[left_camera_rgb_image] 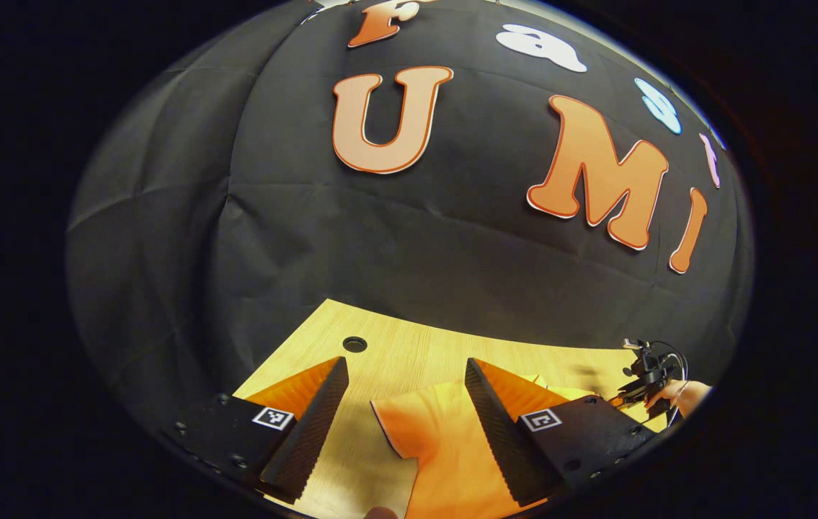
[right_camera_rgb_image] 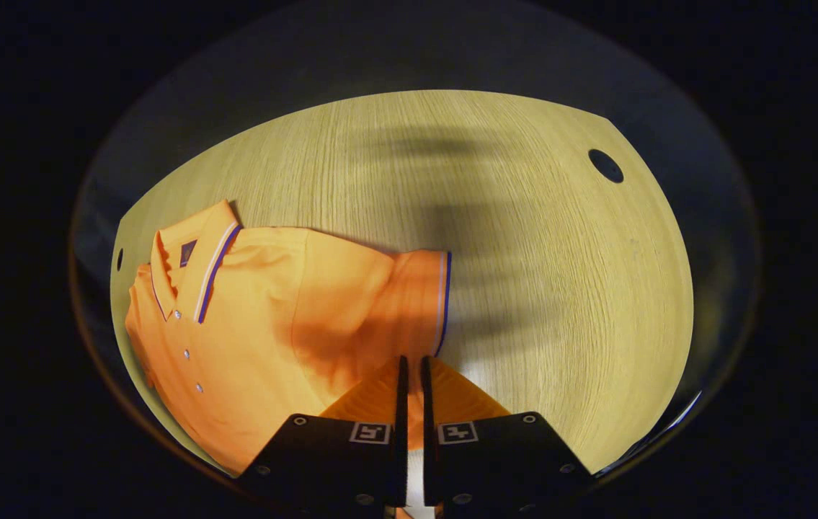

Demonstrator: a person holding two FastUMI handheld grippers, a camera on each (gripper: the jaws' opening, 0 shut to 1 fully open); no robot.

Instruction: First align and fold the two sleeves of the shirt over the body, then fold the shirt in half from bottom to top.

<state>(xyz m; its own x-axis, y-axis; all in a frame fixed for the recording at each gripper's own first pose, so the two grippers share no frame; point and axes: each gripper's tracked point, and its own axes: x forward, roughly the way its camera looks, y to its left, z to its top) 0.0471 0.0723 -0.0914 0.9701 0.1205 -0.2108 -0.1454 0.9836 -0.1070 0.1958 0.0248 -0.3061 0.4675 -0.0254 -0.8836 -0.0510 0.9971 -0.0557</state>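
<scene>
The fingers of the left gripper (left_camera_rgb_image: 405,404) stand wide apart in the left gripper view, holding nothing; between them lies an orange sleeve (left_camera_rgb_image: 437,440) of the polo shirt, flat on the wooden bench (left_camera_rgb_image: 409,346). At the far right edge the other gripper (left_camera_rgb_image: 646,375) shows, with a hand (left_camera_rgb_image: 686,395) on it.

In the right gripper view the right gripper (right_camera_rgb_image: 412,375) has its fingers almost together, a thin gap between them; whether cloth is pinched there I cannot tell. They sit just at the hem of the near sleeve (right_camera_rgb_image: 416,303). The polo shirt (right_camera_rgb_image: 250,339) lies front up, buttons showing, collar (right_camera_rgb_image: 189,267) toward the left of this view, its long axis running left to lower centre.

I judge the sleeve fold is the step in hand: neither sleeve lies over the body yet. Next each sleeve needs a grip at its hem, then carrying inward over the chest
</scene>
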